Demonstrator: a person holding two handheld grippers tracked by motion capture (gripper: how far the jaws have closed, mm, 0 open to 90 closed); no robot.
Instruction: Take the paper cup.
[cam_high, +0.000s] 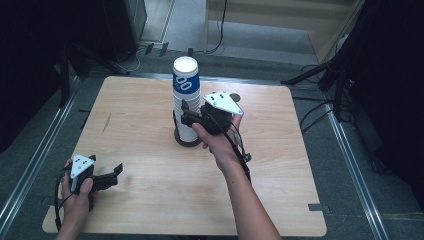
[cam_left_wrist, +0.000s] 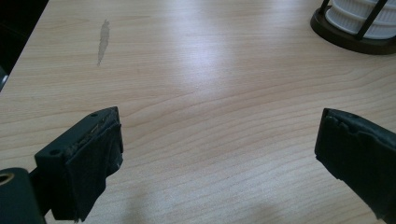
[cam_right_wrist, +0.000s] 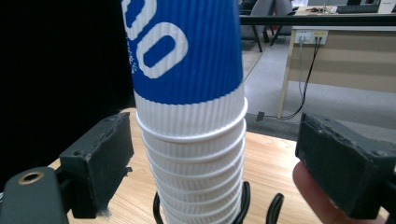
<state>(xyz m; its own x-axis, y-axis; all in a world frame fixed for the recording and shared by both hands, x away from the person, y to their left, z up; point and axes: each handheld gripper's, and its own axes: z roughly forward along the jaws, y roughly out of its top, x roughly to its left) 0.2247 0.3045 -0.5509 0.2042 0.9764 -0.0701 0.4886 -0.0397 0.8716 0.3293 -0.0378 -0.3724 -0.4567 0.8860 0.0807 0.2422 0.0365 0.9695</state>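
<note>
Reaching for the cup stack
Right gripper spreads its jaws around the stack, ready to pinch; left gripper rests spread on the table.

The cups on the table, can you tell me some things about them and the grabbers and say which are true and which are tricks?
1. The stack of cups stands upside down in a dark holder. True.
2. The top cup is red. False: it is blue with white marks.
3. The right gripper has its jaws open on either side of the stack. True.
4. The left gripper holds a cup. False: it is open over the bare table, holding nothing.
5. The cups lie on their side. False: the stack stands upright.
</note>
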